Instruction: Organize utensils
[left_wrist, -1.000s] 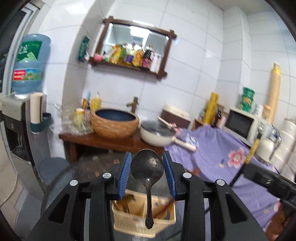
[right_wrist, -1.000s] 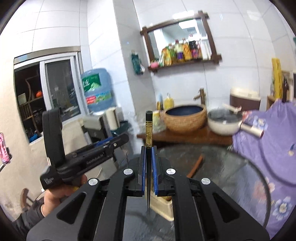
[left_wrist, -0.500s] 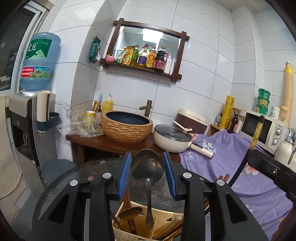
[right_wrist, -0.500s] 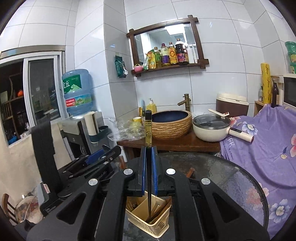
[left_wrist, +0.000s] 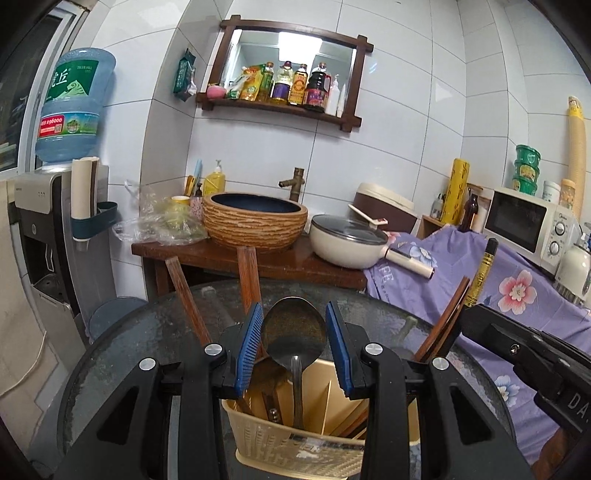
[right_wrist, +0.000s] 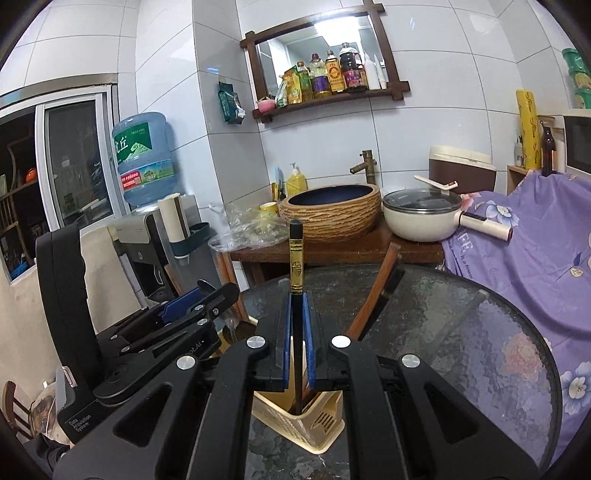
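My left gripper (left_wrist: 294, 343) is shut on a dark metal spoon (left_wrist: 294, 330), bowl up, with its handle down inside the beige slotted utensil basket (left_wrist: 295, 439). My right gripper (right_wrist: 297, 341) is shut on a black chopstick with a gold band (right_wrist: 296, 266), held upright with its tip down in the same basket (right_wrist: 299, 421). Wooden chopsticks and spoon handles (left_wrist: 249, 280) stand in the basket. The right gripper's chopstick shows at the right of the left wrist view (left_wrist: 482, 275). The left gripper shows at the left of the right wrist view (right_wrist: 173, 325).
The basket stands on a round dark glass table (right_wrist: 461, 332). Behind it a wooden stand holds a woven-look basin (left_wrist: 255, 218) and a cream pan (left_wrist: 349, 240). A water dispenser (left_wrist: 55, 206) is at the left, a purple floral cloth (left_wrist: 480, 273) at the right.
Both grippers have come down and closer to the basket. The spoon handle and the chopstick tip now reach inside it, and the standing wooden utensils rise up around the left fingers.
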